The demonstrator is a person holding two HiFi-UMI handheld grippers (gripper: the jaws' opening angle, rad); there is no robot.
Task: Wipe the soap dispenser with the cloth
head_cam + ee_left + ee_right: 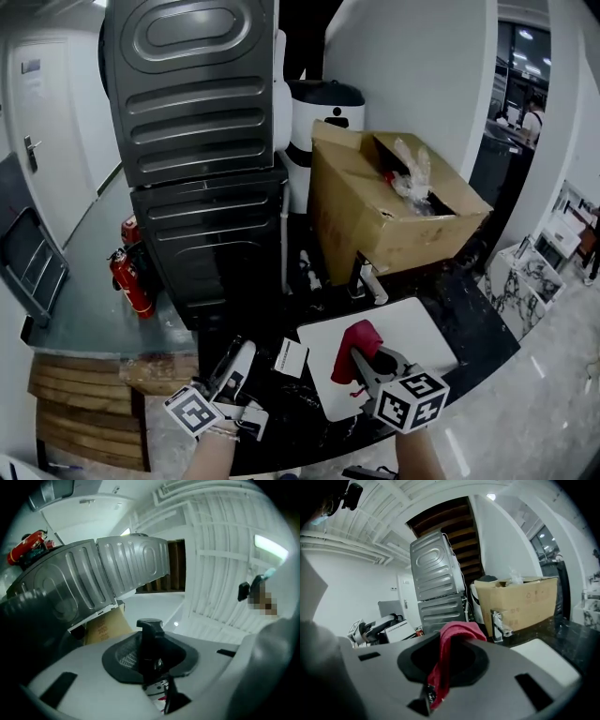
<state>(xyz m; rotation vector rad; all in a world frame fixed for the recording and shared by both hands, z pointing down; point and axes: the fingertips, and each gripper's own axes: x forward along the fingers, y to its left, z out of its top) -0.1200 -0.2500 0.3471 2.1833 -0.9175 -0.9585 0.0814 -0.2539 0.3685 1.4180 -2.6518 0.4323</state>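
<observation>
The soap dispenser (291, 357) is a white labelled bottle with a black pump head (150, 626). My left gripper (261, 358) is shut on it at the lower left of the head view, tilted upward, and only the pump and a strip of label show between the jaws in the left gripper view. The red cloth (356, 345) hangs bunched from my right gripper (364, 364), which is shut on it over the white basin (412, 328). In the right gripper view the cloth (449, 641) drapes down between the jaws, and the left gripper (370, 631) with the dispenser (399, 631) shows at the far left.
A chrome faucet (369, 279) stands behind the basin on the black marble counter (478, 309). An open cardboard box (384, 211) sits beyond it. A grey stacked appliance (202, 141) rises at the left, with red fire extinguishers (131, 279) on the floor beside it.
</observation>
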